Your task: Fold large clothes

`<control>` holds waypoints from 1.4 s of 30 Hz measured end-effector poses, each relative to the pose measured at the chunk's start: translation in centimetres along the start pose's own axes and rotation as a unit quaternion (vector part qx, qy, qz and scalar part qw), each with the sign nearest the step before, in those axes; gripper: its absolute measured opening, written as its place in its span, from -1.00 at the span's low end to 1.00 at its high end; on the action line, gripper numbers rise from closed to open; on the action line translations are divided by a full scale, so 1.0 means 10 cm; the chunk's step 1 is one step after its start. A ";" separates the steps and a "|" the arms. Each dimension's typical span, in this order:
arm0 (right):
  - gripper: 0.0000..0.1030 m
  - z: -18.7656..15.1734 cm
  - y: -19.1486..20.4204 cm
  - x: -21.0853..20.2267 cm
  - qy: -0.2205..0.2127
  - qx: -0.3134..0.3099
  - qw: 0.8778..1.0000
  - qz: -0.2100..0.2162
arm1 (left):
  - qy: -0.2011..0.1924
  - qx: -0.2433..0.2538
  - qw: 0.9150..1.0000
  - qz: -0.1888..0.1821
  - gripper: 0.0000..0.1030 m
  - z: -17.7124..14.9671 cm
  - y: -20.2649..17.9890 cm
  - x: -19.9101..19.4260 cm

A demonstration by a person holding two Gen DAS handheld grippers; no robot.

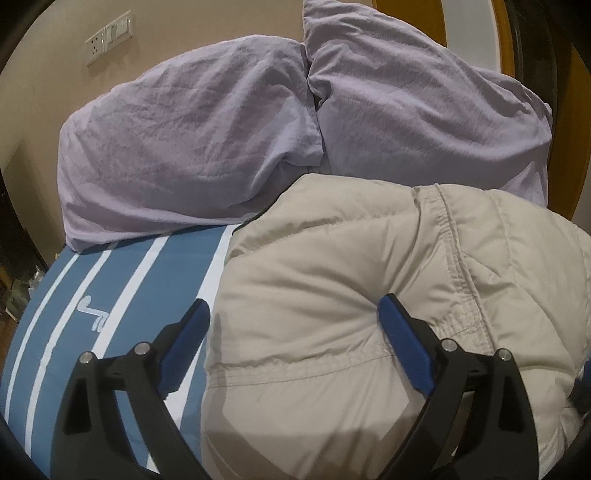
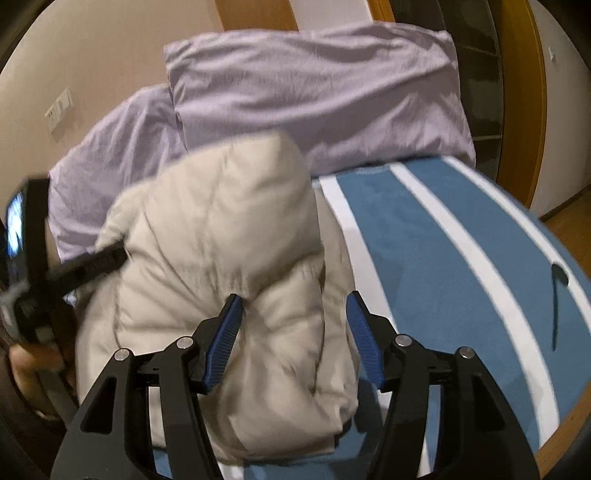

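Note:
A beige puffer jacket point(image 1: 351, 295) lies bunched on a blue bed sheet with white stripes point(image 1: 122, 295). My left gripper point(image 1: 295, 314) is open, its jaws straddling the jacket's left edge, with the right finger pressing into the padding. In the right wrist view the jacket point(image 2: 221, 240) is a folded mound. My right gripper point(image 2: 295, 310) is open over its right side, the fingers apart with fabric between them. The left gripper's black body point(image 2: 33, 266) shows at the far left of that view, held by a hand.
Two lilac pillows point(image 1: 192, 147) point(image 2: 314, 88) lie at the head of the bed behind the jacket. A beige wall with a socket plate point(image 1: 109, 35) stands beyond. Wooden floor point(image 2: 569, 229) and a wooden door frame are on the right past the bed's edge.

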State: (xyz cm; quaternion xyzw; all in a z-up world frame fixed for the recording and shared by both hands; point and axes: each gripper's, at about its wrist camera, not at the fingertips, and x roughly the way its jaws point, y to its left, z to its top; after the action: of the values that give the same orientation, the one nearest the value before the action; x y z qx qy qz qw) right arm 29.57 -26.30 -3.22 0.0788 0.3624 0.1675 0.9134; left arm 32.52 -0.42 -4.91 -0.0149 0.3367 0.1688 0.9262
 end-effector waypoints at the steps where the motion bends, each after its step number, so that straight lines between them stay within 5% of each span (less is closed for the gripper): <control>1: 0.16 0.05 0.01 -0.02 -0.006 -0.001 1.000 0.002 | 0.002 -0.002 1.000 -0.004 0.82 0.00 0.01 0.01; 16: 0.16 0.81 0.48 0.37 -0.048 -0.046 0.998 -0.023 | 0.008 -0.022 0.999 -0.033 0.82 -0.01 0.07 0.06; 42: 0.20 0.49 0.22 1.13 0.016 -0.028 0.998 -0.054 | 0.001 -0.029 0.998 -0.048 0.86 -0.01 0.03 0.09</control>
State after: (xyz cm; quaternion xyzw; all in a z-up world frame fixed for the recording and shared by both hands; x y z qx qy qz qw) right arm 40.06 -20.24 -6.24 0.0307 0.3762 0.1288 0.9170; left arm 33.06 0.14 -5.53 -0.0580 0.3310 0.1343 0.9322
